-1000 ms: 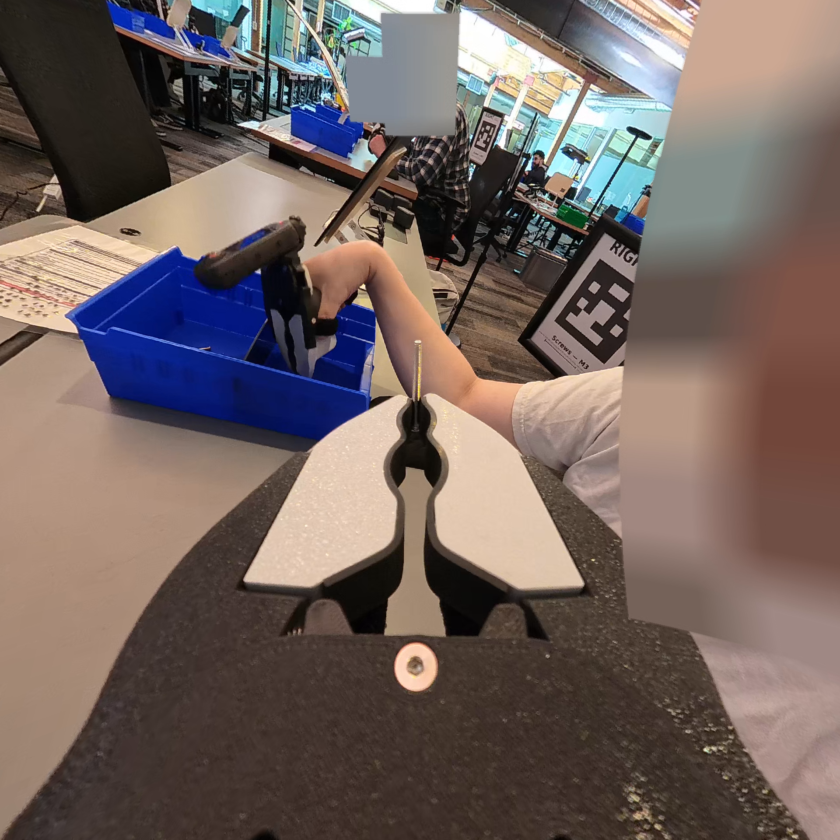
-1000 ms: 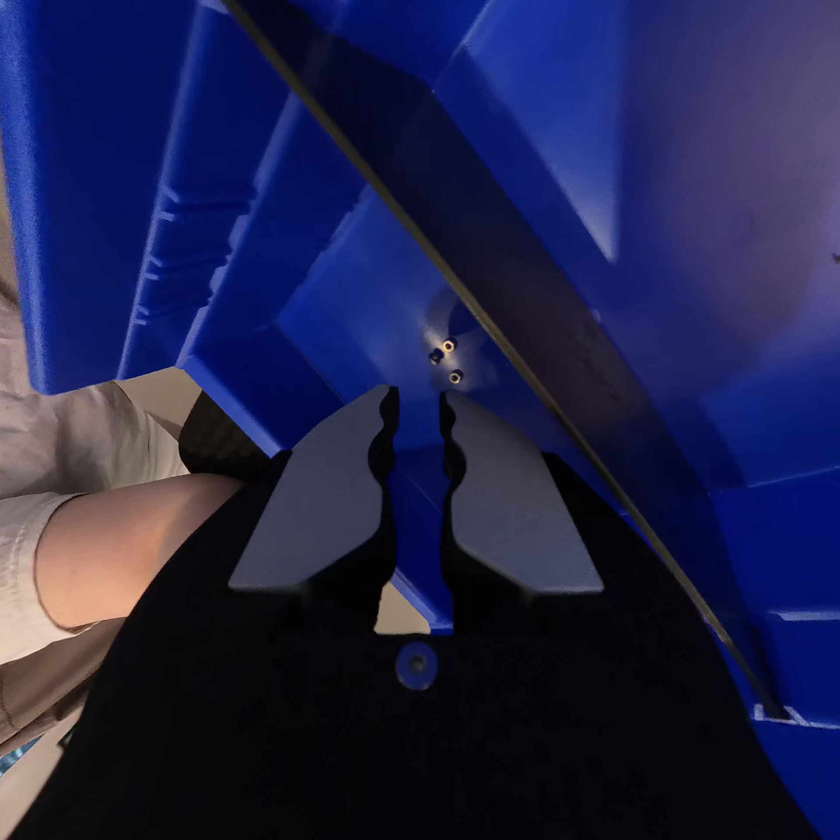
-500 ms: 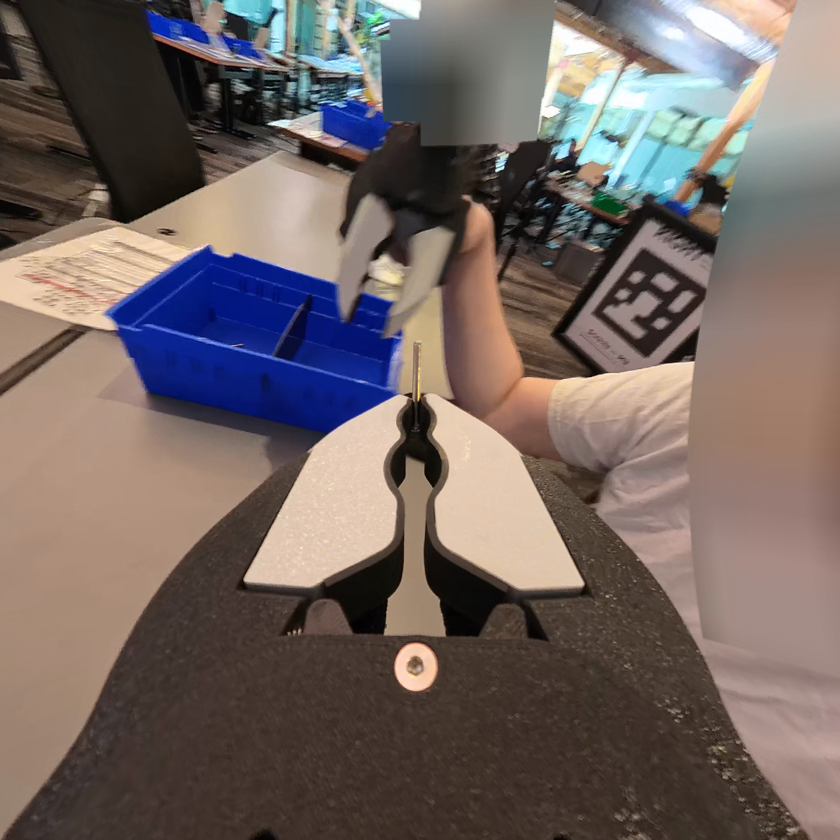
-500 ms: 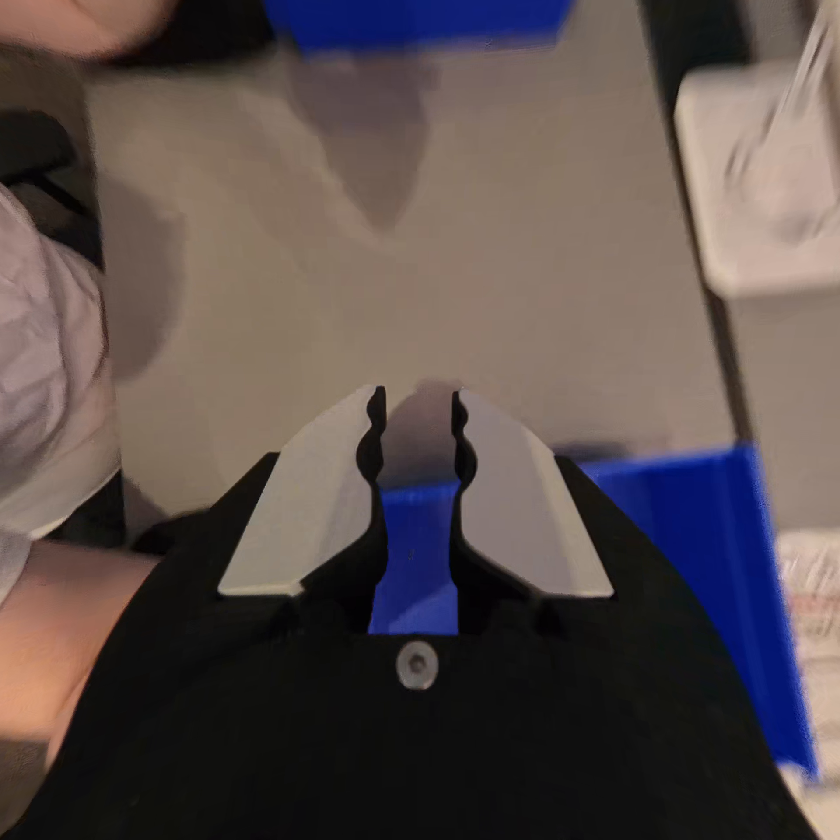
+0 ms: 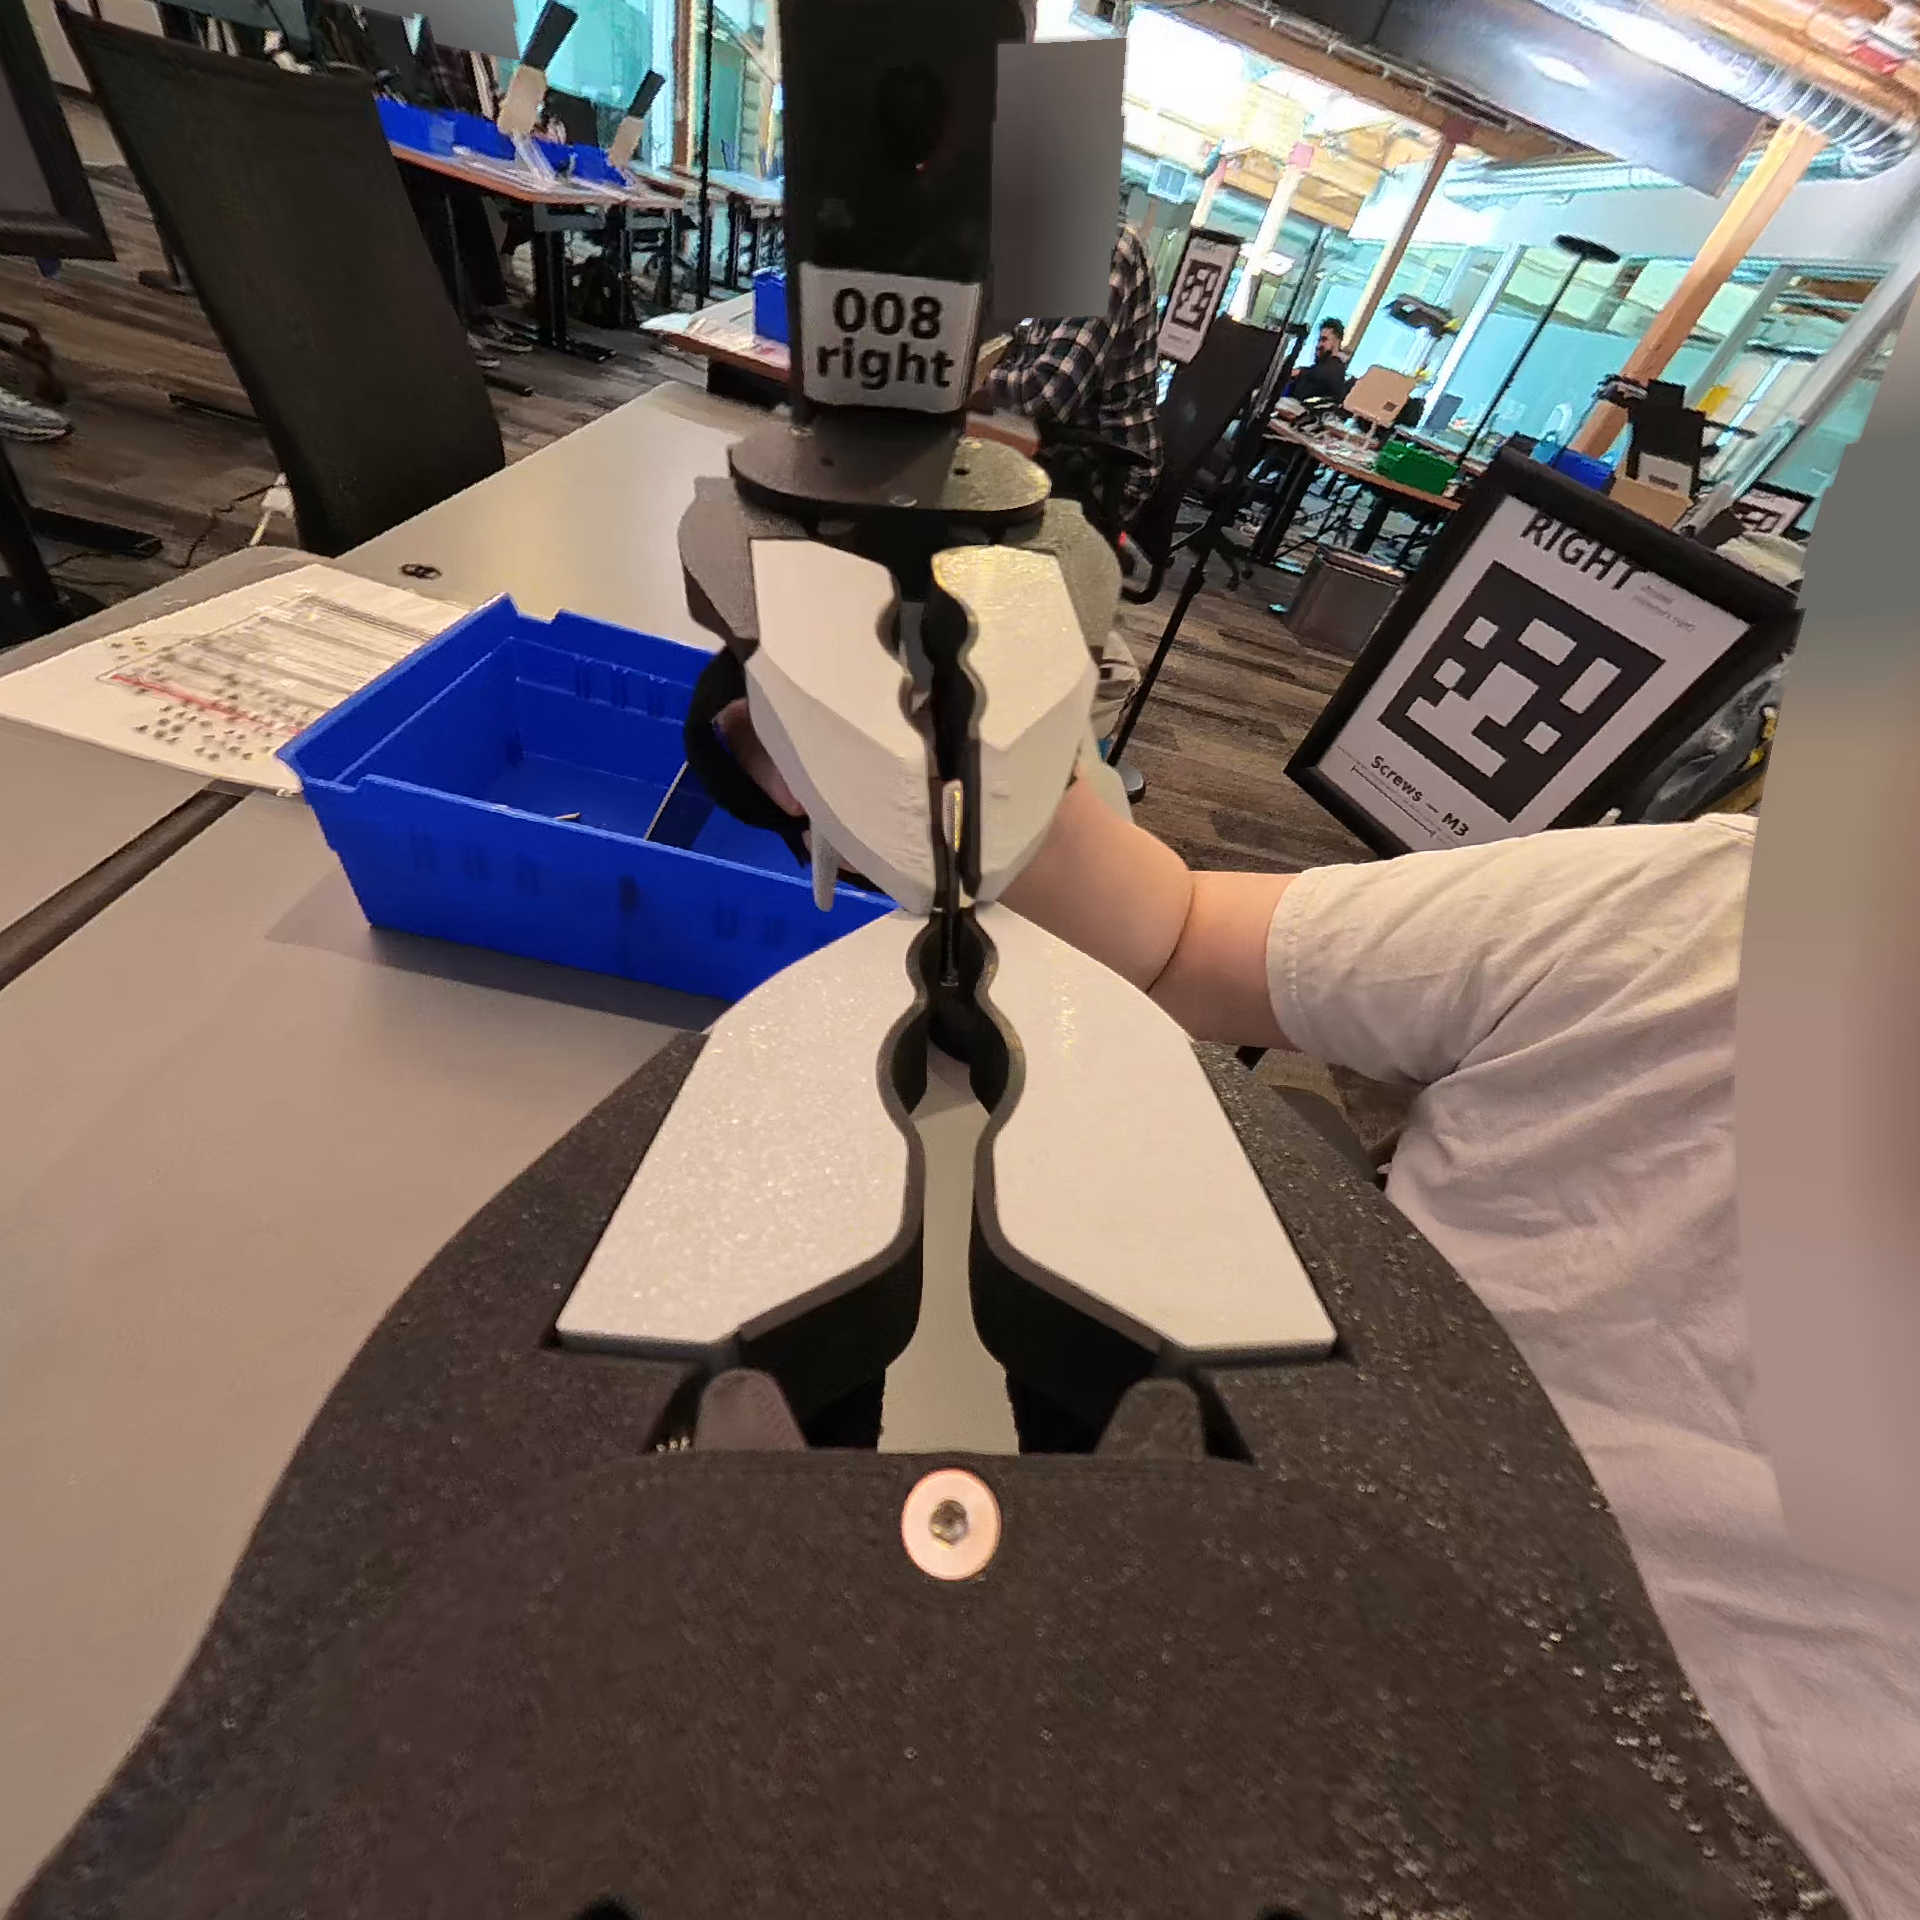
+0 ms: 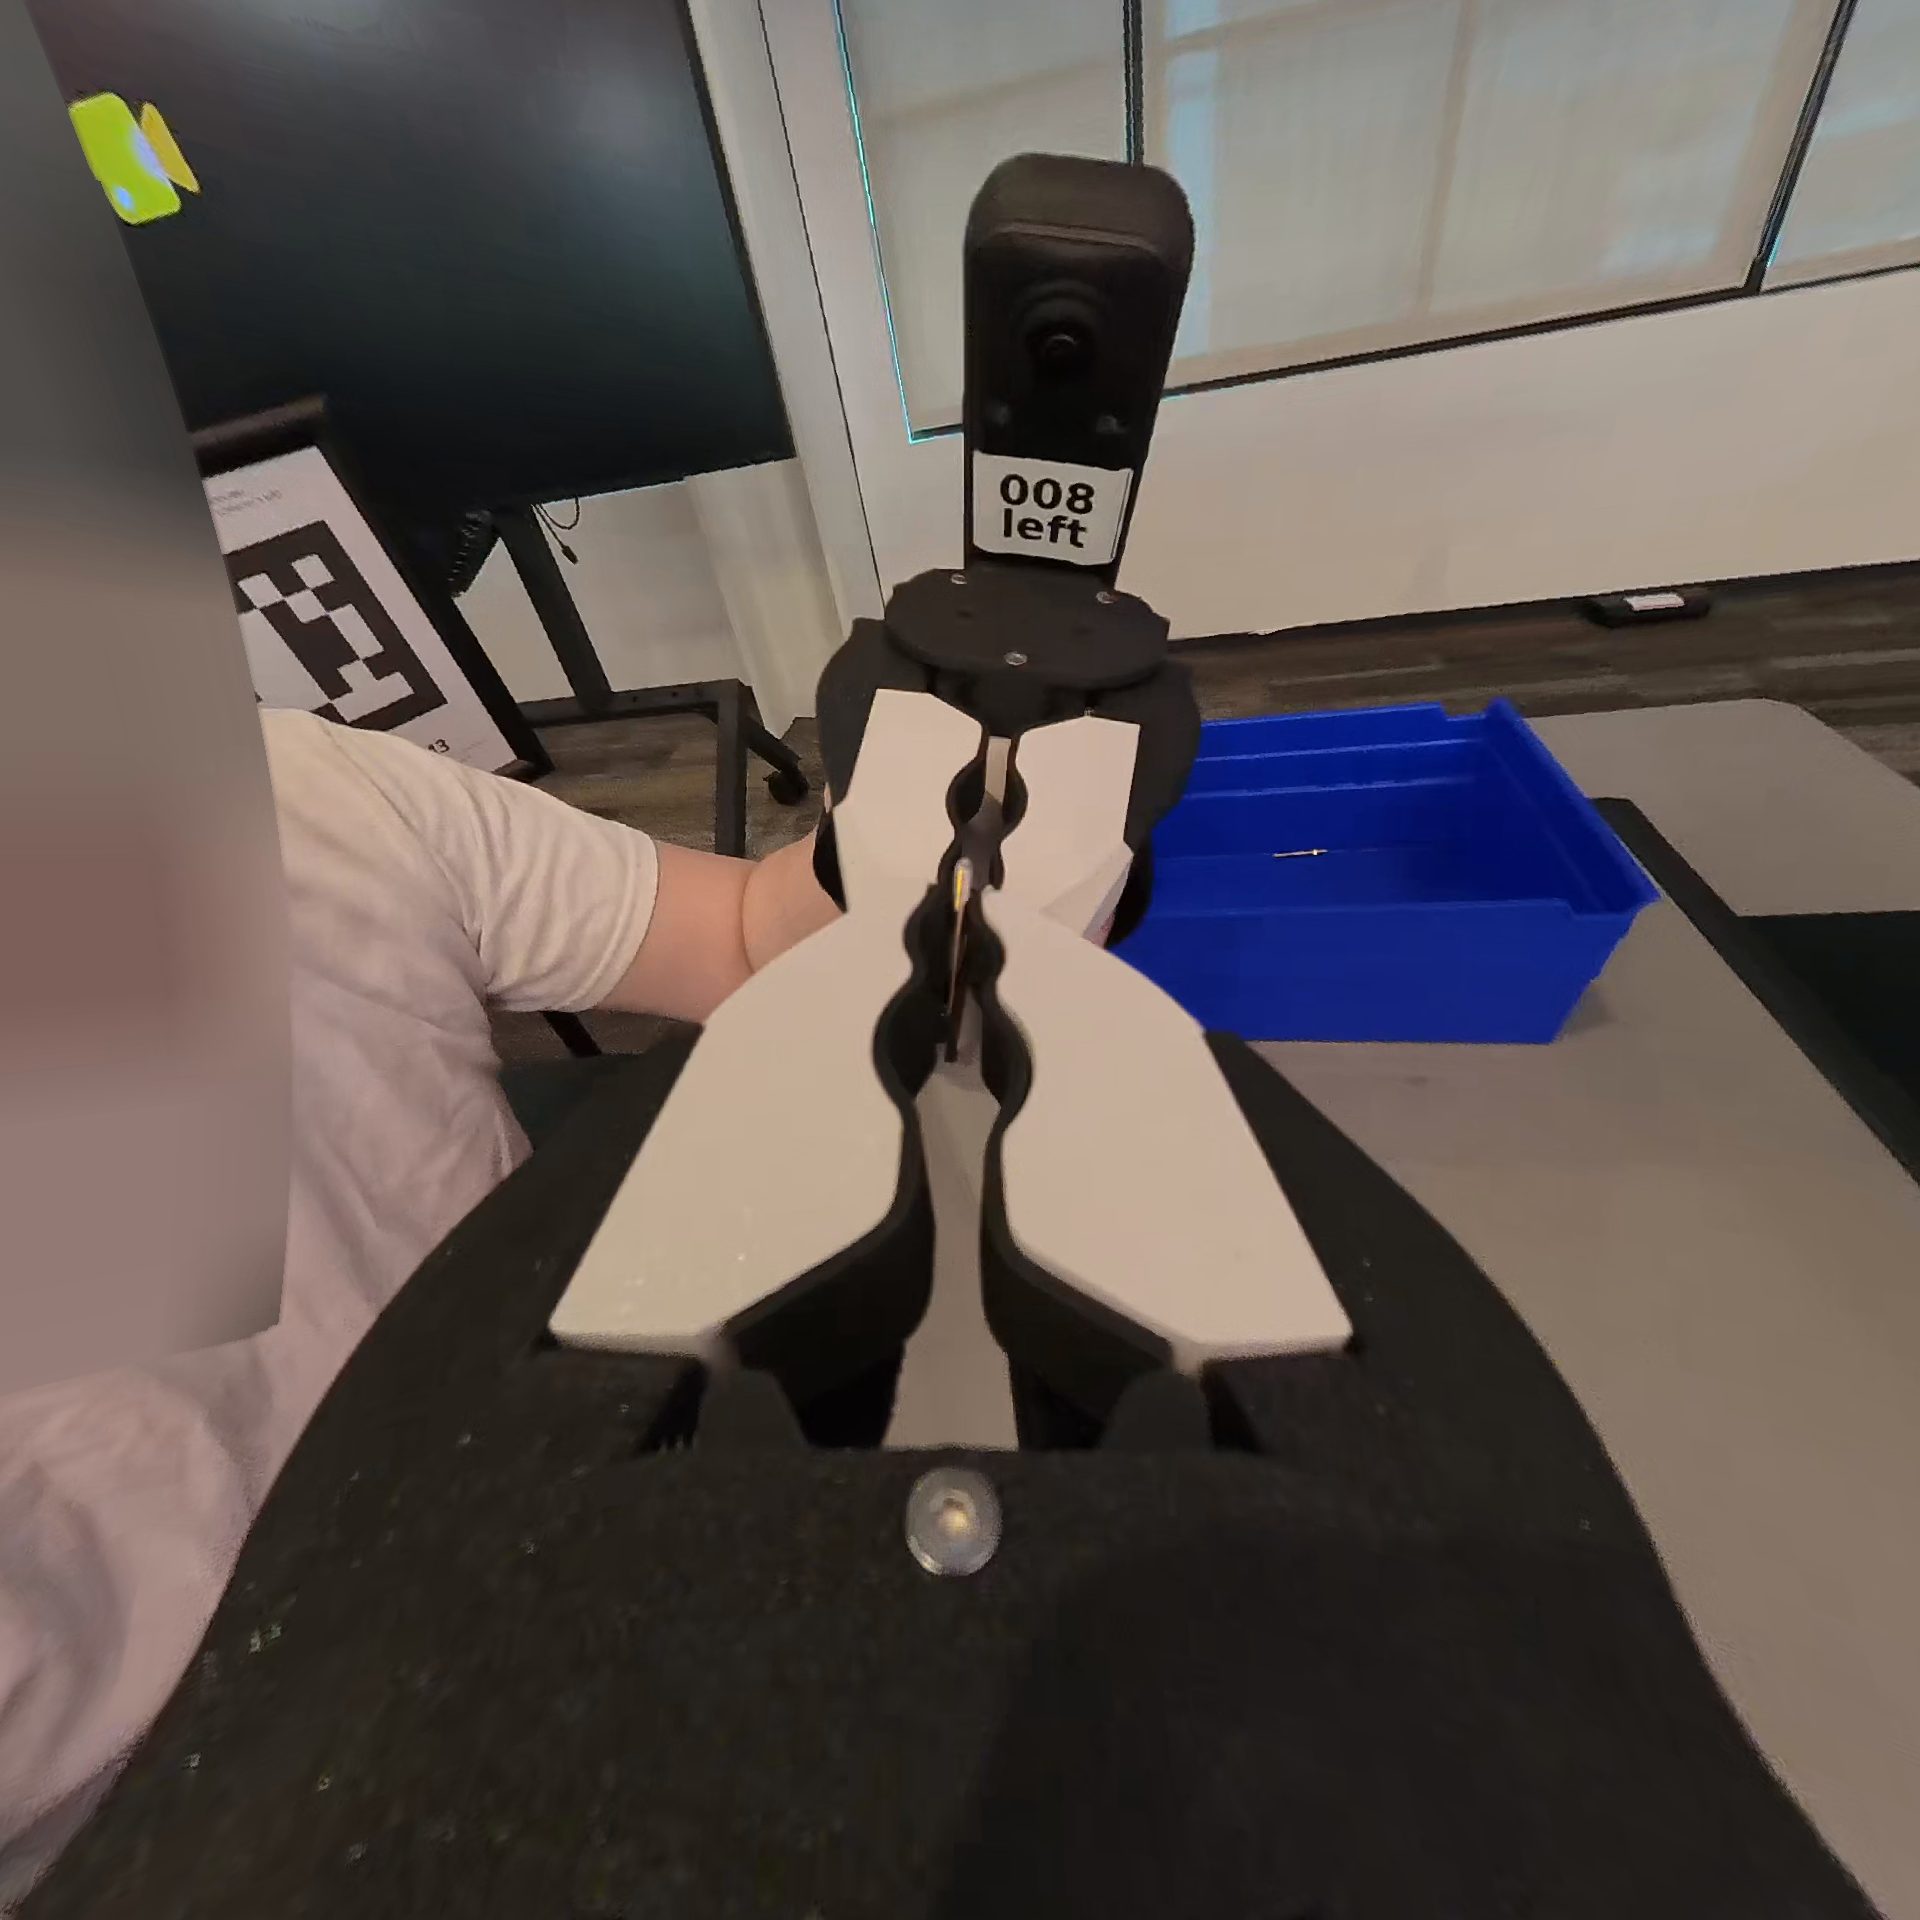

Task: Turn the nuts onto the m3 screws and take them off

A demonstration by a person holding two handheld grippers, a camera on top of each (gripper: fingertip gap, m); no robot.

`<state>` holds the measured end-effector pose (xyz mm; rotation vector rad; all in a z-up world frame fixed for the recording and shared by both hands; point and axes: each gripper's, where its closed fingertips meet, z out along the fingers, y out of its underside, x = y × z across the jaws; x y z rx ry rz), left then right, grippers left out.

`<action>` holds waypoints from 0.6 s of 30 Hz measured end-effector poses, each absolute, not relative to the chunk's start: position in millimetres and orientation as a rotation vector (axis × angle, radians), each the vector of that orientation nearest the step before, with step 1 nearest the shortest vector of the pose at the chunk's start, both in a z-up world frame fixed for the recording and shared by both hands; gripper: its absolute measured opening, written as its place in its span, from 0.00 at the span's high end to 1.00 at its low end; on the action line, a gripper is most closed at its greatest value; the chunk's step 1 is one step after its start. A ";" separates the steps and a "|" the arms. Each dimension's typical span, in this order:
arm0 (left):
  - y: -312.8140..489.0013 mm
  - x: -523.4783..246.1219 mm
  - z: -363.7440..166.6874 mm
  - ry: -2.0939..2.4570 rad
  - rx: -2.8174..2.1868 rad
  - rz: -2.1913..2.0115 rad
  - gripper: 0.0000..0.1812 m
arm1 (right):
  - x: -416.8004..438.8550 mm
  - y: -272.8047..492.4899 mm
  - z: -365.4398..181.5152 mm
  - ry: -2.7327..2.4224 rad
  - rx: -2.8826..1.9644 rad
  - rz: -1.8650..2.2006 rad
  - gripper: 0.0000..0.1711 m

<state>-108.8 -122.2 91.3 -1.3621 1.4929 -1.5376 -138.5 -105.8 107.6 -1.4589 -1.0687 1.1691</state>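
Left gripper (image 5: 948, 940) jaws clamped on screw (image 5: 951, 831), right gripper (image 5: 954, 883) tip-to-tip opposite, jaws nearly together around screw, blue bin (image 5: 520, 852) on bench (image 5: 208, 1143) beyond

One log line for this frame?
left hand-held gripper: shut on thin metal screw | right hand-held gripper: tips around screw, nut unseen | blue plastic bin: behind

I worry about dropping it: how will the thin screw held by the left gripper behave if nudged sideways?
The screw looks stiff metal, probably very light. Clamped only at its base by the left gripper, it could pivot or slip. Being round and thin, it would likely roll if dropped.
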 end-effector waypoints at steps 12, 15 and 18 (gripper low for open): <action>-76.1 -147.9 100.4 1.398 -1.521 -1.204 0.77 | 172.0 -5.5 26.1 -0.333 -2.205 -0.103 0.98; -62.5 -165.6 90.3 1.419 -1.621 -1.083 0.81 | 201.2 -12.9 -52.0 -0.246 -2.557 0.053 0.98; -44.8 -183.0 87.9 1.373 -1.692 -1.007 0.84 | 208.9 -24.7 -97.8 -0.261 -2.798 0.037 0.98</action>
